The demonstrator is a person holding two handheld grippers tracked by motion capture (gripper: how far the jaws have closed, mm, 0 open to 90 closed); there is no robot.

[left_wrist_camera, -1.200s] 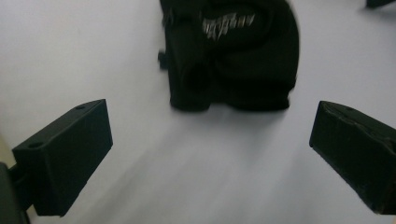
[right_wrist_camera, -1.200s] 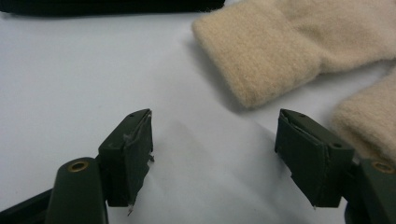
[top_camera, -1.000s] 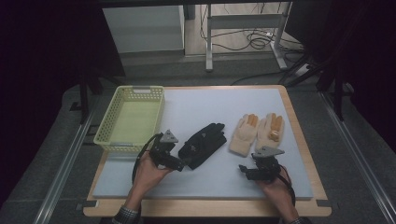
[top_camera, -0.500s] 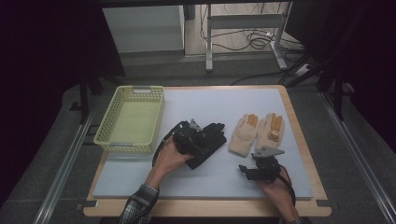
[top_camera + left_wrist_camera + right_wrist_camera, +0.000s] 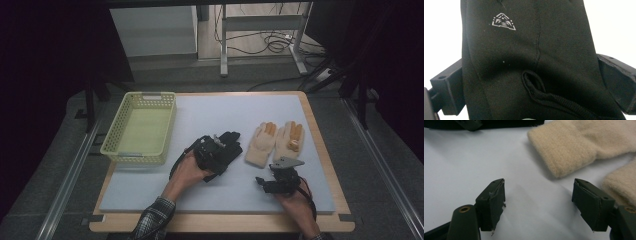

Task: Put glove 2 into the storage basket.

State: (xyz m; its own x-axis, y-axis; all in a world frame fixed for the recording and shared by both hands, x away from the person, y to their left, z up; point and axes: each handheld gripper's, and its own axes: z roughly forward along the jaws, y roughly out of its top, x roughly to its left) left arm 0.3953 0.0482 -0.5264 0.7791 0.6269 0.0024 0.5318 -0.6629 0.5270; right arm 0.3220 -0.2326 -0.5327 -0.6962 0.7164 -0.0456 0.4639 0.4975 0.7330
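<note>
Lying mid-table on the pale mat point(image 5: 220, 112), right of the yellow basket point(image 5: 141, 127), the black glove point(image 5: 531, 55) shows a white emblem and corded loop; the left gripper point(image 5: 214, 151) straddles it, grip uncertain. Right gripper point(image 5: 539, 205) gapes empty beside cream gloves point(image 5: 275, 142); dark room.

Black glove point(image 5: 529, 57): in the left gripper view its fingers run off the top edge and its cuff off the bottom. It covers the inner faces of both jaws, so contact of the pads cannot be judged. In the high view the left gripper point(image 5: 212, 150) hides the glove's near half.

Cream gloves point(image 5: 566, 147): in the right gripper view, fingers cut off by the right edge.

Person's sleeve point(image 5: 152, 222): cut off at the near edge.
</note>
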